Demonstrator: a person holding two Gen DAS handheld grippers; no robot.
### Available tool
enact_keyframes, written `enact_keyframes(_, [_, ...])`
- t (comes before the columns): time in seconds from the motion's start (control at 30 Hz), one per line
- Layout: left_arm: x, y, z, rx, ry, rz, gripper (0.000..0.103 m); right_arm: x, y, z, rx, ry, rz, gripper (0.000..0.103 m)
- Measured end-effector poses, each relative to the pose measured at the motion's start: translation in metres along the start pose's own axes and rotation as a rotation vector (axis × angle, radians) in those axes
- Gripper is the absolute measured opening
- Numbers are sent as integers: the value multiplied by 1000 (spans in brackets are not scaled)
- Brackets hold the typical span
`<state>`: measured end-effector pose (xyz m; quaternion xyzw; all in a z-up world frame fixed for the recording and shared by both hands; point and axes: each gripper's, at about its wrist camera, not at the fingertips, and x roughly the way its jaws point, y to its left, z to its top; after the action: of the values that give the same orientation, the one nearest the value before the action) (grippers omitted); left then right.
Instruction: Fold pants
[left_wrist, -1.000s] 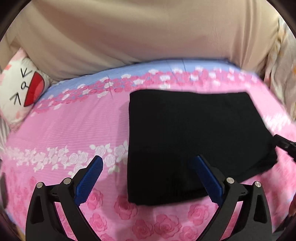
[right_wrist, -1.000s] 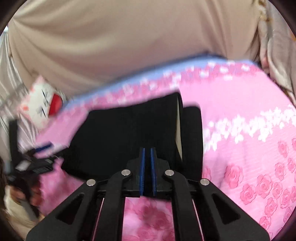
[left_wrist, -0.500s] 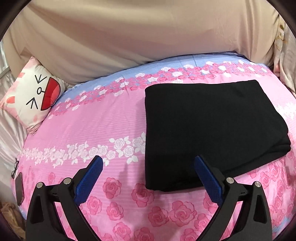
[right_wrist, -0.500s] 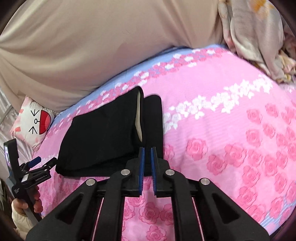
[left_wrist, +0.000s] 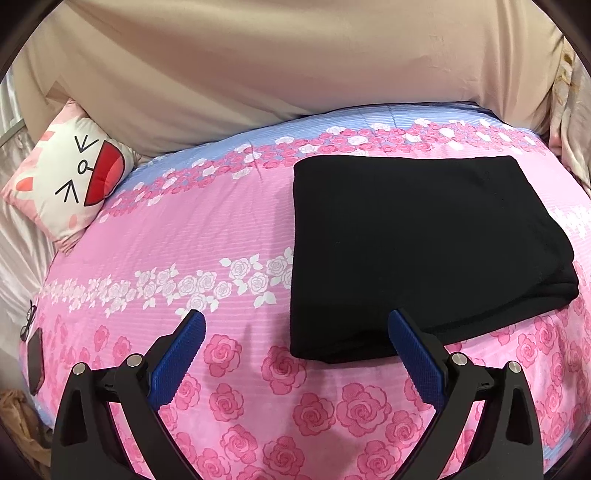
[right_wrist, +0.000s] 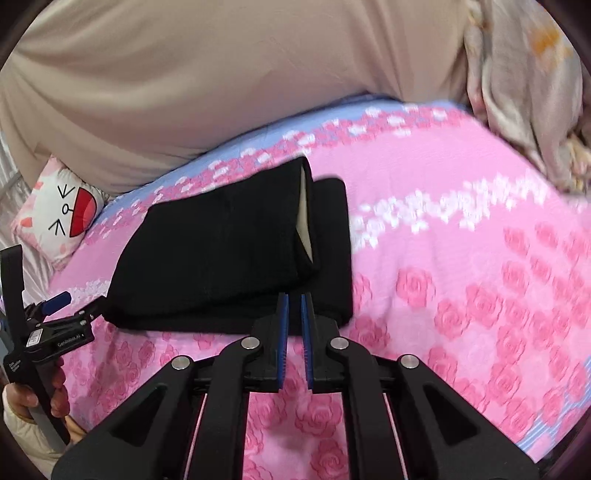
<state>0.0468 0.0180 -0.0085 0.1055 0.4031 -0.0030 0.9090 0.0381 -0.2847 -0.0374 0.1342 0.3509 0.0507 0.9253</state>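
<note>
Black pants (left_wrist: 417, 243), pink rose-print bedsheet (left_wrist: 221, 229)

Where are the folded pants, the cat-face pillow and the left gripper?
folded pants (left_wrist: 417, 251), left wrist view, middle of top layer.
cat-face pillow (left_wrist: 70, 177), left wrist view, on its printed face.
left gripper (left_wrist: 295, 354), left wrist view, midway between its open blue fingertips.

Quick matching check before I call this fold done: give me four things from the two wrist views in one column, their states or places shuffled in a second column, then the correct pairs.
Things
1. left gripper
2. right gripper
3. black pants
4. cat-face cushion

States or places
A. folded into a flat rectangle on the pink rose bedspread
B. fingers nearly together, nothing between them
C. leaning at the far left edge of the bed
D. fingers spread wide, holding nothing

Pairs: 1-D, 2-B, 3-A, 4-C
</note>
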Motion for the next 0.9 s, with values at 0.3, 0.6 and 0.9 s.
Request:
enact_keyframes(0.3, [5, 3, 1, -13, 8, 8, 98, 26, 18, 23, -47, -9, -39, 15])
enact_keyframes(0.6, [28, 10, -3, -28, 64, 17, 98, 55, -7, 12, 12, 88, -20, 56])
enact_keyframes(0.9, [24, 19, -1, -43, 64, -49, 98, 36, -4, 6, -33, 105, 15, 12])
